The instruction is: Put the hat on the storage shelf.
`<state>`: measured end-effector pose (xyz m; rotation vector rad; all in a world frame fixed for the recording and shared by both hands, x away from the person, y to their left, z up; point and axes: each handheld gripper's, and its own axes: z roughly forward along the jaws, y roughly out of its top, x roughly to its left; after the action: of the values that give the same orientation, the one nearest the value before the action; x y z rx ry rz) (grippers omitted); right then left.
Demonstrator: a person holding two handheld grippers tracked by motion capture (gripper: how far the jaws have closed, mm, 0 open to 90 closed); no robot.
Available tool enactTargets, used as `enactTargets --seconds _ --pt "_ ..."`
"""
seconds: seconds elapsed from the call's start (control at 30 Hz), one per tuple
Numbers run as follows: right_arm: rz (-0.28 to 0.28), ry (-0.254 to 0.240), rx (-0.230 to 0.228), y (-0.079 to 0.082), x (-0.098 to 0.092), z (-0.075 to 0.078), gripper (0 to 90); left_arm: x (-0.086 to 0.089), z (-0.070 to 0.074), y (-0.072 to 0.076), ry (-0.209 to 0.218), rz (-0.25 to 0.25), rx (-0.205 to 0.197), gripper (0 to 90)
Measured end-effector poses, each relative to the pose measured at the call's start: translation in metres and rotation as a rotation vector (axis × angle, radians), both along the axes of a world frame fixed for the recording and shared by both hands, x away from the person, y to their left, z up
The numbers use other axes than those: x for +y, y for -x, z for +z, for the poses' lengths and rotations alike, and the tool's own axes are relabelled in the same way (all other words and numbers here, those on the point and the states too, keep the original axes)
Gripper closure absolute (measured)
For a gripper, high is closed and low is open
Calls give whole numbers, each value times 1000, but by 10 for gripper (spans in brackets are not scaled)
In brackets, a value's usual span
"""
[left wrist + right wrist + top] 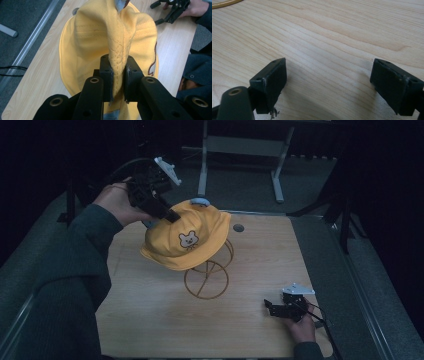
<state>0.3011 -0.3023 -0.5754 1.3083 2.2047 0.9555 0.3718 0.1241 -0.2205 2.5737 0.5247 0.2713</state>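
left gripper [117, 82] clamped on a fold of the yellow hat [187, 237] draped over the wire stand [207, 277] at frame centre, hat trailing right and down from the jaws, right gripper [272, 309] wide open, parked lower right, well apart.

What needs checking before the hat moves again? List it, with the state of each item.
1. Left gripper shut on a fold of the yellow hat: ok.
2. Fold sits between both pads, seam not slipping out: ok.
3. Hat over the wire stand, crown near its top: ok; whether it is seated, cannot tell.
4. Stand upright on the table: ok.
5. Right gripper open, holding nothing, low over the table and apart from the stand: ok.
6. Blue piece at the hat's far edge free of the stand: cannot tell.
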Motion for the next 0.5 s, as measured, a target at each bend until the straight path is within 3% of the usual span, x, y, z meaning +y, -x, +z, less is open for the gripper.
enactTargets --seconds 0.5 --pt "2 3 1 0 0 0 138 -33 -14 -16 -11 -21 13 785"
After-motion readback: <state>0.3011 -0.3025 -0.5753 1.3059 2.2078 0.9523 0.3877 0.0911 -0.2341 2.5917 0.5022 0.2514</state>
